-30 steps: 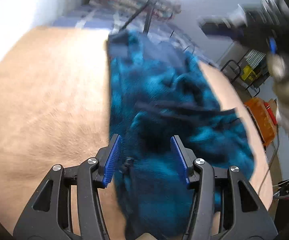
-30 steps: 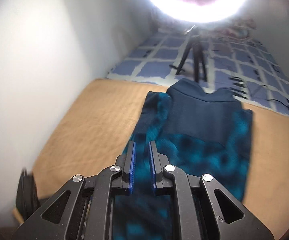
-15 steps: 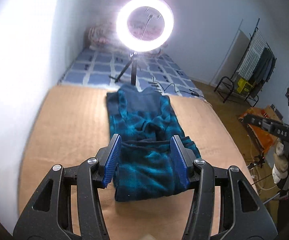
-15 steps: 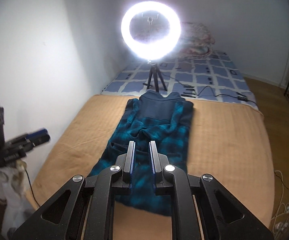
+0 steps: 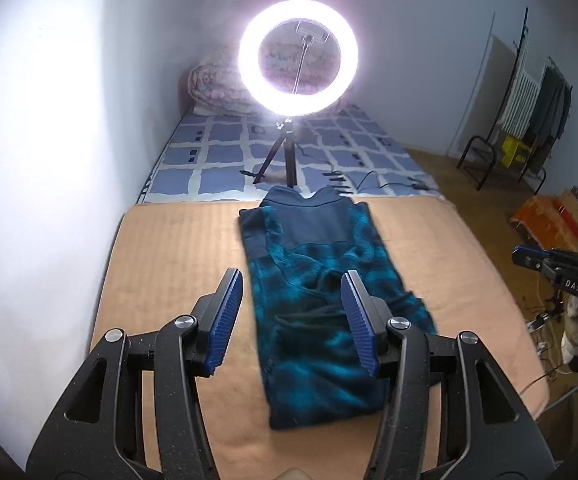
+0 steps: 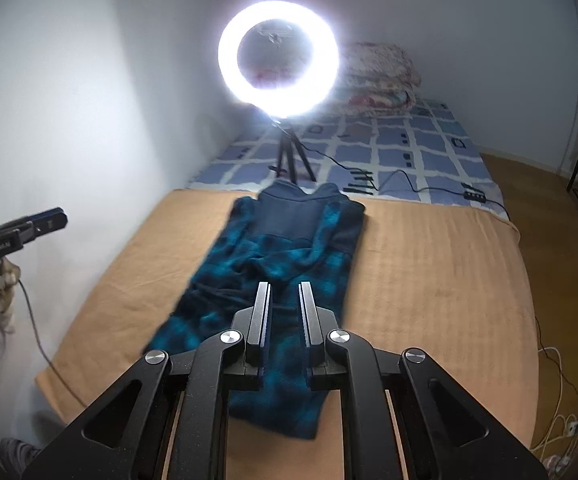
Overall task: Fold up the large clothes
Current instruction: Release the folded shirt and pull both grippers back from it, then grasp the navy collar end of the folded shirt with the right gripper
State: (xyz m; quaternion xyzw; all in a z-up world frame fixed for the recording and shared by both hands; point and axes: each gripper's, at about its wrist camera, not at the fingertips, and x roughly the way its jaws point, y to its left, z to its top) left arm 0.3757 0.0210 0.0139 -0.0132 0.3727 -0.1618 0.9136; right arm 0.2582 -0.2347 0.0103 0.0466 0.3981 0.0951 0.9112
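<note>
Lying lengthwise on the tan blanket (image 5: pixel 177 264) of the bed, the one blue jacket (image 5: pixel 321 304) has both sides folded in to a narrow strip; I judge the end-to-end fold remains. Two tools hover clear above it: left tool (image 5: pixel 292 318) open and empty, right tool (image 6: pixel 285 316) nearly closed, gripping nothing. Beyond stands one ring light (image 6: pixel 279 58), one rolled quilt (image 6: pixel 381 80).

Left gripper (image 5: pixel 292 322) jaws half apart, right gripper (image 6: pixel 284 320) jaws nearly together, both empty, angled downward.
</note>
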